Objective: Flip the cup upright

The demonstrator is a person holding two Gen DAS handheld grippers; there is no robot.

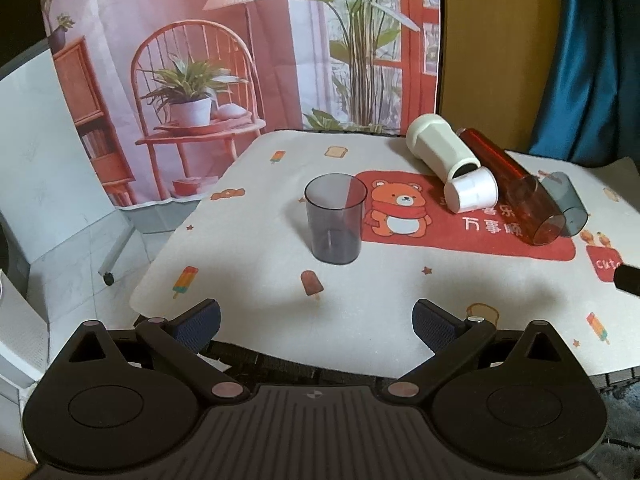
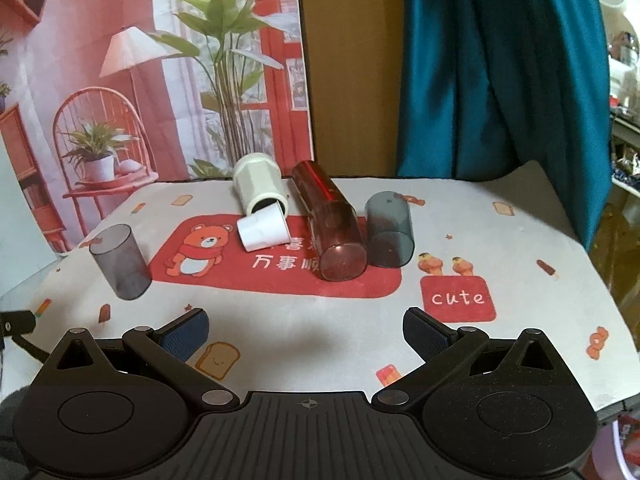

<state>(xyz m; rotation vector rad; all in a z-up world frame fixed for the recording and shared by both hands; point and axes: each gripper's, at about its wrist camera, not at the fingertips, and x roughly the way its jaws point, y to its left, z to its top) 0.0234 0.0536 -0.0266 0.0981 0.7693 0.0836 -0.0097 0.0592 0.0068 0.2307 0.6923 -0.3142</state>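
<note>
A grey see-through cup [image 1: 335,218] stands upright on the left part of the table mat; it also shows in the right wrist view [image 2: 120,262]. A second grey cup [image 2: 389,230] stands mouth down at the right, next to a red see-through tumbler [image 2: 332,226] lying on its side. A small white cup [image 2: 264,232] and a larger white cup [image 2: 262,188] also lie on their sides. My left gripper [image 1: 316,318] is open and empty, short of the upright grey cup. My right gripper [image 2: 306,330] is open and empty, short of the lying cups.
The mat [image 2: 320,332] with a red bear panel covers a small table. A printed backdrop [image 1: 224,60] hangs behind it, a blue curtain [image 2: 500,64] at the right. The table's left edge drops to a tiled floor [image 1: 80,248]. The right gripper's tip [image 1: 628,278] shows at right.
</note>
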